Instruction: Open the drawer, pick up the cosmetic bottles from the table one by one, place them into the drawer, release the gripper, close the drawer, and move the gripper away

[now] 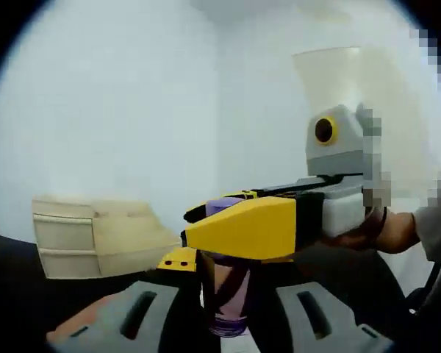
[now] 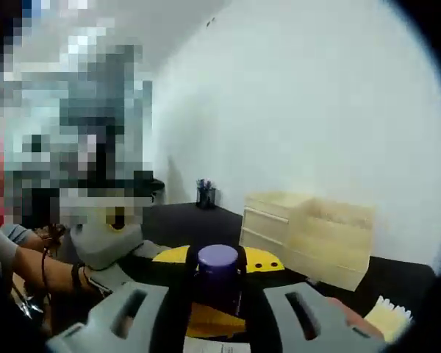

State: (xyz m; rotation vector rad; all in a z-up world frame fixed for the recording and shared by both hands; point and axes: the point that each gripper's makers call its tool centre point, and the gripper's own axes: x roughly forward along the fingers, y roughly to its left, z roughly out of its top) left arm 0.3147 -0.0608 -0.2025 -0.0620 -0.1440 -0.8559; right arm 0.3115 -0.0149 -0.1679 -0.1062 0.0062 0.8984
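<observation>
My left gripper (image 1: pixel 228 312) and right gripper (image 2: pixel 217 312) both have their jaws closed against the same purple cosmetic bottle (image 2: pixel 218 277), held upright between them above the dark surface (image 2: pixel 191 217), with the wooden drawer unit (image 2: pixel 309 235) standing well behind the bottle, drawers closed.

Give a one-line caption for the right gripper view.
Purple-capped bottle between the right gripper jaws, wooden drawer box beyond on the dark table.

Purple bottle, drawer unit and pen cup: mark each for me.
purple bottle (image 2: pixel 218 259), right gripper view, on its cap.
drawer unit (image 2: pixel 268 220), right gripper view, on its drawer fronts.
pen cup (image 2: pixel 205 195), right gripper view, on its dark side.
</observation>
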